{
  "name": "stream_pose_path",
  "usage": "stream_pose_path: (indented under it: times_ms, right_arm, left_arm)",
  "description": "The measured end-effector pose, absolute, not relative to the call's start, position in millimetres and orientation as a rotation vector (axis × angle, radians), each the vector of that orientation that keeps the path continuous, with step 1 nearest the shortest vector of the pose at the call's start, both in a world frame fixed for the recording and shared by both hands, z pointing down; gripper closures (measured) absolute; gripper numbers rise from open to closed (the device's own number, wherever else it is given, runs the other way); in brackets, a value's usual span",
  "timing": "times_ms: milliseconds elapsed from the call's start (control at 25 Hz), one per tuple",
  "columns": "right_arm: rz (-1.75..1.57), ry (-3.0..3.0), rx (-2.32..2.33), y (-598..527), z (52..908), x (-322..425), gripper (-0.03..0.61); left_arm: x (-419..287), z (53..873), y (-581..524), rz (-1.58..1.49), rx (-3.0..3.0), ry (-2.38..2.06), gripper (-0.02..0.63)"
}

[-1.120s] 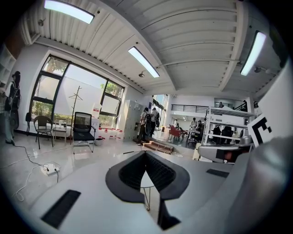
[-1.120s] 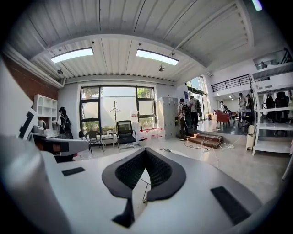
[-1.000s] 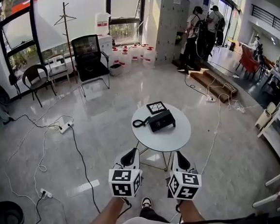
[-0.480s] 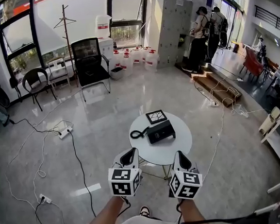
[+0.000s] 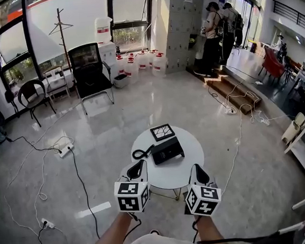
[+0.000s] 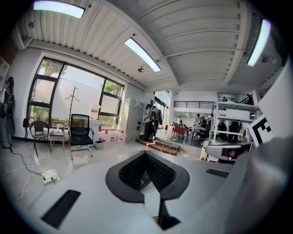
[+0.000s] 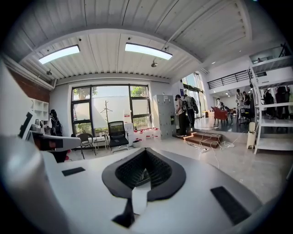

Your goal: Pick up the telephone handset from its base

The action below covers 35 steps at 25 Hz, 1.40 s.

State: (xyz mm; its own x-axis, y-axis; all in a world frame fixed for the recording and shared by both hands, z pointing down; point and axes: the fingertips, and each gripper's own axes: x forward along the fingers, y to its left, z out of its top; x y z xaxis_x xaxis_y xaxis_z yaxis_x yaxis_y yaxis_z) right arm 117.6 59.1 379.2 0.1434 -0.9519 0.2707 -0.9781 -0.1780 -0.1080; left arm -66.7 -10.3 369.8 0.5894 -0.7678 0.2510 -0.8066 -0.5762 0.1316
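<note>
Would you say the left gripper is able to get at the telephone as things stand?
Probably, but not quite yet: the left gripper hangs short of the telephone, jaws shut; nothing stands between them.

The tabletop's [image 5: 190, 160] near and right edge lies bare; the telephone [image 5: 167, 150] fills the middle, coiled cord [image 5: 140, 153] left, marker tile [image 5: 162, 132] behind.

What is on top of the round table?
A black telephone, its cord looped beside it, and a marker card behind it. Anything under the telephone is hidden.
</note>
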Motion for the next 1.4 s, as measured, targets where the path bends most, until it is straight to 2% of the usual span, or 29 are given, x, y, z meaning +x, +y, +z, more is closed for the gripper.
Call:
stream_pose_path:
  times_ms: [320, 1400]
  right_arm:
    - [0.464, -1.952, 2.310, 39.5, 389.8, 148.9, 0.554]
    - [0.542, -1.882, 2.292, -28.4, 410.5, 179.0, 0.554]
  left_arm:
    - [-45.1, 381.2, -30.2, 0.281, 2.576, -1.318, 0.597]
    - [-4.5, 390.6, -109.1, 0.350, 2.642, -1.237, 0.597]
